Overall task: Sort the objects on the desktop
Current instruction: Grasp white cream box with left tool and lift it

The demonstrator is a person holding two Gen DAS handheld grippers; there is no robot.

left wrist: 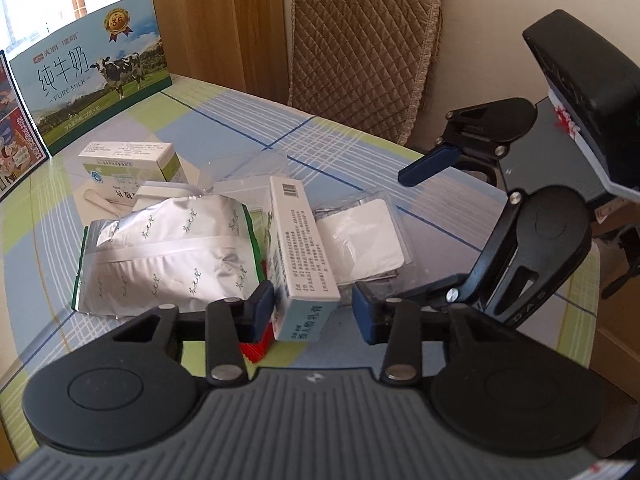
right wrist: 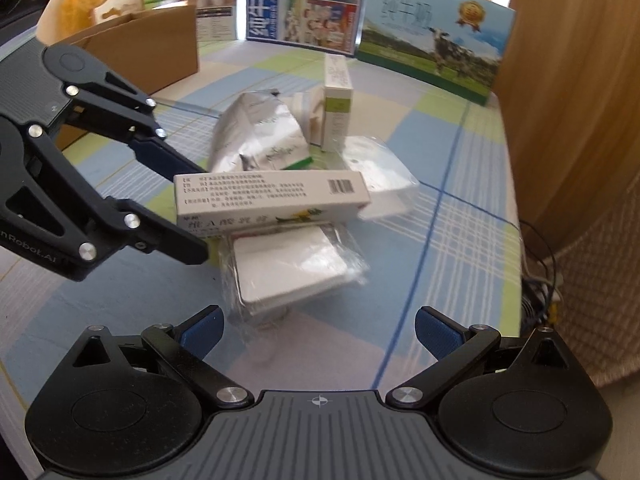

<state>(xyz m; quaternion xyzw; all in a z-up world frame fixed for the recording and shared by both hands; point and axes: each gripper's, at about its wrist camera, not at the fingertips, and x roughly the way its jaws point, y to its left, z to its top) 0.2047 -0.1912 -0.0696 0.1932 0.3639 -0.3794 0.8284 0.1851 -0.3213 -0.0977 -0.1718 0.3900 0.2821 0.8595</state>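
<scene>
Only the right wrist view is showing a cardboard box (right wrist: 152, 48) behind the pile; only the left is showing a padded chair (left wrist: 360, 52). The milk carton (left wrist: 92, 80) is reading "PURE MILK". The left gripper (left wrist: 312, 312) is straddling the end of a long white box (left wrist: 300, 256), fingers apart, contact unclear. The right gripper (right wrist: 318, 334) is hovering wide open, holding nothing, near a wrapped white pack (right wrist: 292, 272) beneath that box

Milk cartons (left wrist: 92, 80) (upright), quilted chair (left wrist: 360, 52)
</scene>
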